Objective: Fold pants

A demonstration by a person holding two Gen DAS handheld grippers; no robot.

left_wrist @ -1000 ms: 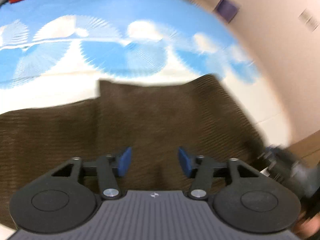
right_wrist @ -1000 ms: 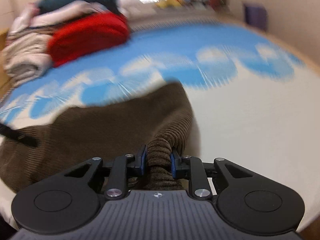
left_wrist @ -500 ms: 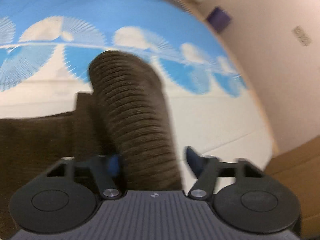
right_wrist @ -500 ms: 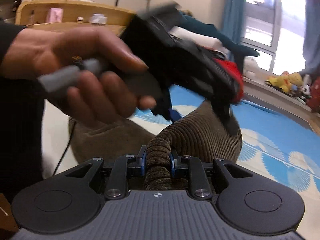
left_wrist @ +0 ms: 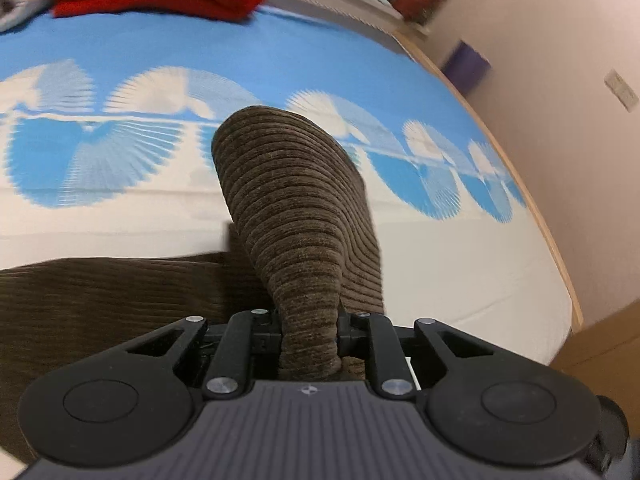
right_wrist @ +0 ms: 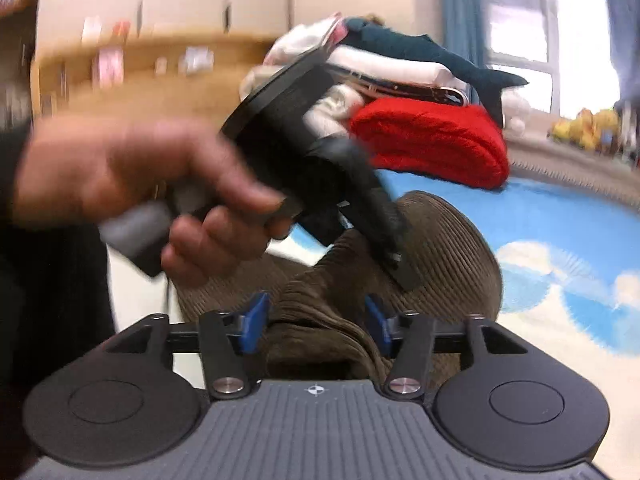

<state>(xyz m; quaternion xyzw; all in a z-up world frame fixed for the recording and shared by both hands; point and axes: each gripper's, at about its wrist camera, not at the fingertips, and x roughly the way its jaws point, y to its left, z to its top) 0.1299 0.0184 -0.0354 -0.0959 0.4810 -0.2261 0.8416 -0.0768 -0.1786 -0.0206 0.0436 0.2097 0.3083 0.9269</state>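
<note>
Left claw (left_wrist: 310, 330): just closed, now clenched on a ribbed brown corduroy pants (left_wrist: 296, 208) fold, raised over the bed (left_wrist: 460, 264). Right claw (right_wrist: 314, 322): just opened, released, the fold lying loose between the jaws.

A bed (left_wrist: 460, 264) with a blue-and-white sheet carries brown pants (left_wrist: 100, 304) and a clothes pile (right_wrist: 424, 136).

The pants (left_wrist: 296, 216) are brown corduroy — thick, ribbed, matt cloth. The bed sheet (left_wrist: 440, 264) looks like smooth printed fabric. The left gripper (left_wrist: 308, 334) is matt black plastic with shiny metal pivot pins — the right gripper (right_wrist: 316, 324) carries blue, rubbery-looking pads (right_wrist: 252, 322). A red knit (right_wrist: 432, 140) looks fuzzy.
</note>
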